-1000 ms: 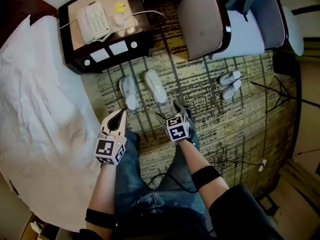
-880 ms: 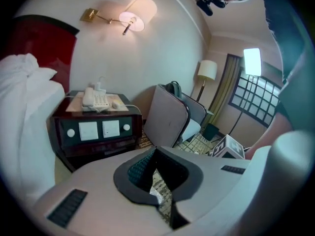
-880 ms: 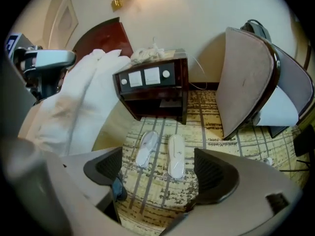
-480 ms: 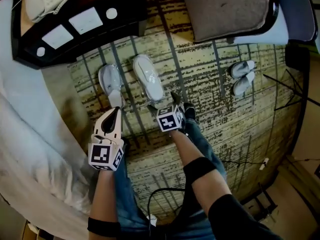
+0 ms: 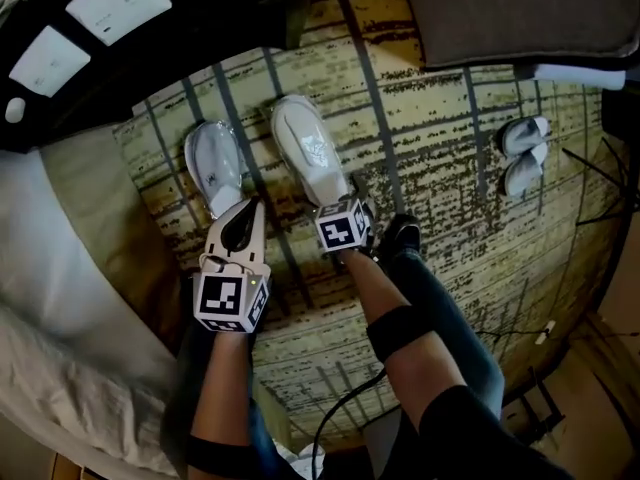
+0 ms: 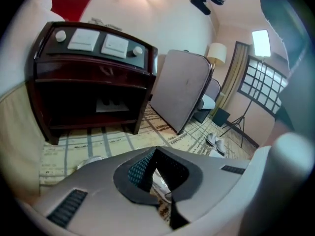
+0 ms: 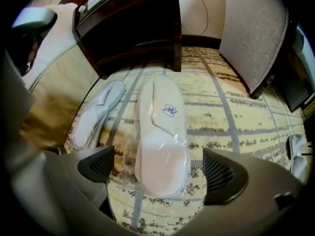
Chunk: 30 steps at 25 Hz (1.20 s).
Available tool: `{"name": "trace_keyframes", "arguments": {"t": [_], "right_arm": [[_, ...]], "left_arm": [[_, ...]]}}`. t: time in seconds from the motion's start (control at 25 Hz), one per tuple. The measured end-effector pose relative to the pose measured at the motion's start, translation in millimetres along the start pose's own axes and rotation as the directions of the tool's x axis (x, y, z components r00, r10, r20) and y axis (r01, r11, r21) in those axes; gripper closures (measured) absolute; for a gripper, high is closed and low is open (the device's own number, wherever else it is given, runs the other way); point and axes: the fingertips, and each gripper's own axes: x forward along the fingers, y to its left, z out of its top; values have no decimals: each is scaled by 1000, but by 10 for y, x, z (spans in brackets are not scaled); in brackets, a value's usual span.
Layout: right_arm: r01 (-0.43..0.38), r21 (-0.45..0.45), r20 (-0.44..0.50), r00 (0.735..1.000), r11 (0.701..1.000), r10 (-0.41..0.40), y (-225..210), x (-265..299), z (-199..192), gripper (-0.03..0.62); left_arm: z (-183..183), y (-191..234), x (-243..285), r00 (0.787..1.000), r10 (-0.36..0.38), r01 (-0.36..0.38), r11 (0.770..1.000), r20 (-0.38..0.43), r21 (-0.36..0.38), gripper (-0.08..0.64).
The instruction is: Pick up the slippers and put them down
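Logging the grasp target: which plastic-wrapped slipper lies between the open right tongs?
The logo-printed slipper, the right one of the two: the right tongs straddle its near end, the left slipper lies outside them.

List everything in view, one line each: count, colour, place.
Wrapped slippers: two, white in clear film, on the carpet before the nightstand.
Other slippers: one pair, white, carpet far right.
Nightstand: one, dark wood, white panels on top, beside the bed.
Bed: one, white sheet, left.
Chair: one, grey-beige padded, right of nightstand.
Carpet: one, yellowish with dark stripes.
Floor lamp: one, pale shade, far corner.
Tripod: one, black, by the window.
Left tool: one, white, shut, empty, by the left wrapped slipper.
Right tool: one, jaws just opened wide, right wrapped slipper's near end between them, untouched.
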Motion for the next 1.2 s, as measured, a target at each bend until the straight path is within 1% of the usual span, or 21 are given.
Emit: {"name": "trace_keyframes", "arguments": {"t": [0.12,0.2,0.28,0.4,0.48,0.6,0.68,0.8,0.96,1.0,1.08,1.2], "right_arm": [[12,4,-14,1000,1000,-12,22,290,-58,2],[31,21,-25,999,999,-31,-21,415,-84,-9],[53,18,-27,998,998,-52,-66,486,-51,-11],[45,25,-53,998,999,-44,-34,665,-134,-12],[36,46,-70,997,998,-33,-17,778,-200,-12],[53,31,-58,997,998,-51,-58,785,-138,-11],[60,18,-37,998,998,-60,-68,752,-82,24],[39,23,-14,999,999,-38,-37,755,-105,115],[33,4,11,999,999,-33,-64,631,-52,138],[37,4,19,999,999,-37,-62,601,-34,151],[39,8,42,998,999,-40,-40,541,14,198],[28,22,82,996,999,-30,-16,440,62,240]], "left_arm": [[-103,-10,169,1000,-25,25,999,-7,21,559],[-149,0,250,999,-32,32,999,-6,20,559],[-174,14,313,999,-38,38,999,-1,15,559],[-200,73,394,999,-32,32,999,14,2,559],[-253,132,437,999,-29,29,999,14,18,559],[-277,154,475,999,-33,33,999,16,23,559],[-282,166,488,999,-30,30,1000,17,7,559],[-355,235,491,1000,-22,22,1000,18,16,559],[-363,242,460,1000,-18,18,1000,17,5,559],[-361,250,452,1000,-16,16,1000,18,2,559],[-364,265,434,1000,-9,10,1000,17,-6,559],[-389,261,400,1000,-6,6,1000,12,-20,559]]}}
